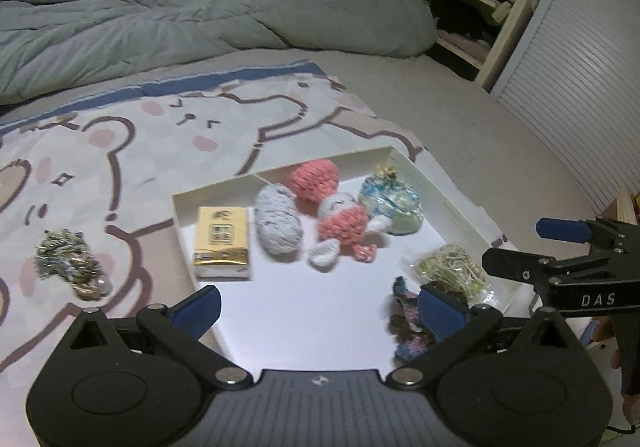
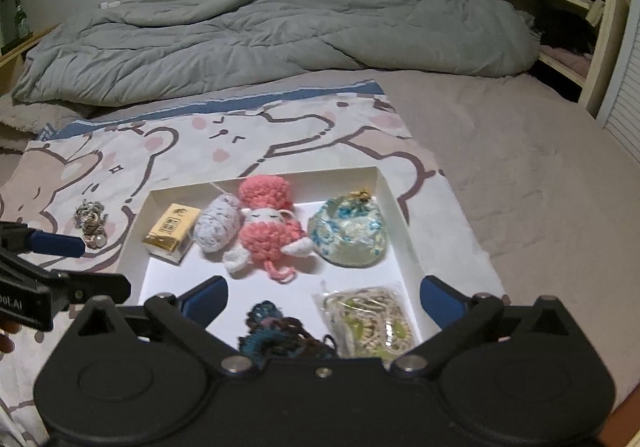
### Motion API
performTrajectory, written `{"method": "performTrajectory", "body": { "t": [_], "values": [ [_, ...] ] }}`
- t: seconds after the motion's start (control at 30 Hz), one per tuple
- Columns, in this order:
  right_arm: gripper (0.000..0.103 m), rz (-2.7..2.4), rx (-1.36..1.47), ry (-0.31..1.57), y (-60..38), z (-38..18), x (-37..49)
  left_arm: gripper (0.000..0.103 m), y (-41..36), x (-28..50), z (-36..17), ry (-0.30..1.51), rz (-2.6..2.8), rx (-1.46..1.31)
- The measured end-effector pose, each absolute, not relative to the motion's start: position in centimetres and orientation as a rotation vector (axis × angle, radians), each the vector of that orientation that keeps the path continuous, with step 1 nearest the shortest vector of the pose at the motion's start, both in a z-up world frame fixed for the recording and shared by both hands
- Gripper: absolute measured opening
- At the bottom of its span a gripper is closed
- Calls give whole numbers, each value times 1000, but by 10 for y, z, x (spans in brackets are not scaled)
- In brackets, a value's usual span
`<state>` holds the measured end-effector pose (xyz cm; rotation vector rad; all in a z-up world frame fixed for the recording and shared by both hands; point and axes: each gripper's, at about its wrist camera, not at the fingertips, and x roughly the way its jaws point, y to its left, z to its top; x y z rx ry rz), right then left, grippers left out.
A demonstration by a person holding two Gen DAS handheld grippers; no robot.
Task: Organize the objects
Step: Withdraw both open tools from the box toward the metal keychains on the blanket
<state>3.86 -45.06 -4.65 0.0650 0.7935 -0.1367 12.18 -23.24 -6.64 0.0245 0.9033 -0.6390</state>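
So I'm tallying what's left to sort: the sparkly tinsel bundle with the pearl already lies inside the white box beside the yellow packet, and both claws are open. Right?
Not quite. The tinsel bundle lies outside the white box, on the bear-print cloth to its left; the right wrist view shows this. The yellow packet is inside, and the left claw and right claw are open.

White box (image 2: 390,187) w/ white floor. Inside: gold-and-cream carton (image 2: 171,233); pale lavender-white speckled yarn ball (image 2: 217,227); pink & white crochet doll (image 2: 266,233) w/ pink hat; pouch (image 2: 348,233) in pale green w/ blue floral print, gold tie; clear bag (image 2: 374,321) of cream and lime-green cord; dark teal/pink/brown crochet piece (image 2: 276,335). Outside: silver-gold tinsel bundle (image 2: 91,223). Cloth (image 2: 240,143): cream, brown-outlined bears, pink cheeks, blue border. Duvet (image 2: 260,31) grey-green. Both grippers black frames, blue pads (image 2: 206,299).
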Motion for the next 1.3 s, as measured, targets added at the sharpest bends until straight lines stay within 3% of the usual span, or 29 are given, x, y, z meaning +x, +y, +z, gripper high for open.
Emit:
{"method": "performTrajectory", "body": {
  "t": [1.3],
  "values": [
    [103,104,16,746,-261,-30,125,103,20,146,-42,809,-235,-69]
  ]
}}
